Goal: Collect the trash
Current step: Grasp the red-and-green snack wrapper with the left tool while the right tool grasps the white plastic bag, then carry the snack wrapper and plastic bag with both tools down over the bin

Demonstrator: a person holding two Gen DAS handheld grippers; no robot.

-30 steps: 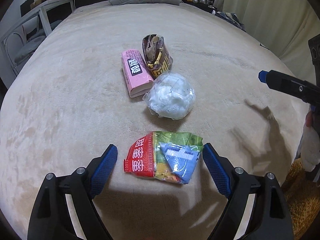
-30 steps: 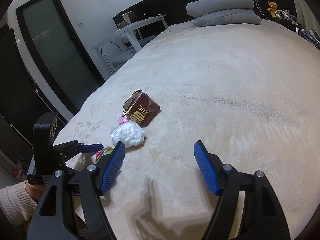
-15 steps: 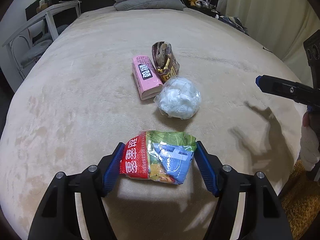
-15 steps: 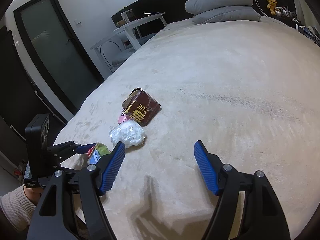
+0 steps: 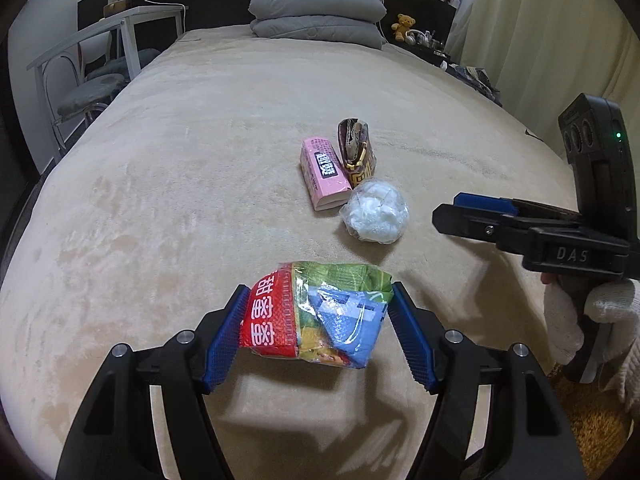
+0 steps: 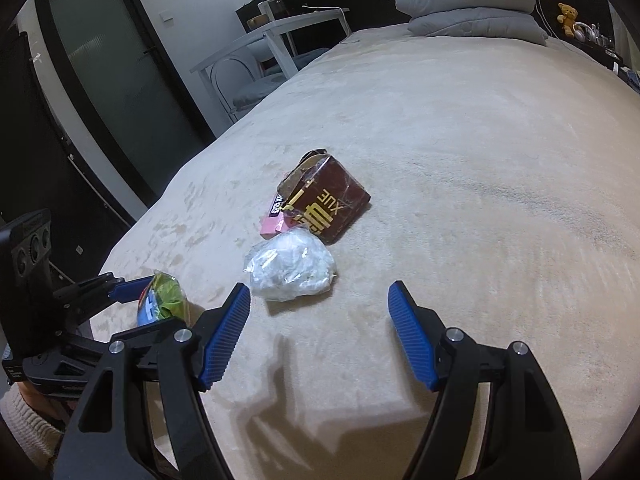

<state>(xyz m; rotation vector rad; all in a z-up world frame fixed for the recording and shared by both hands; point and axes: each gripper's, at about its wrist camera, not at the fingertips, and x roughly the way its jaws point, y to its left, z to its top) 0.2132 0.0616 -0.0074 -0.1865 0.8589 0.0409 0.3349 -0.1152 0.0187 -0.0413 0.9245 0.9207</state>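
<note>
Closing in, our left gripper (image 5: 318, 322) squeezed the crinkly red-and-green snack bag (image 5: 316, 314) lying on the beige bed (image 5: 160, 184). Our right gripper (image 6: 319, 334) hung wide, holding nothing. We were grabbing trash; next we needed to lift gently.

Most of the pink box (image 6: 273, 222) is hidden behind the brown box (image 6: 326, 210) in the right wrist view. The small things by the teddy bear (image 5: 403, 25), at one o'clock, cannot be made out.
</note>
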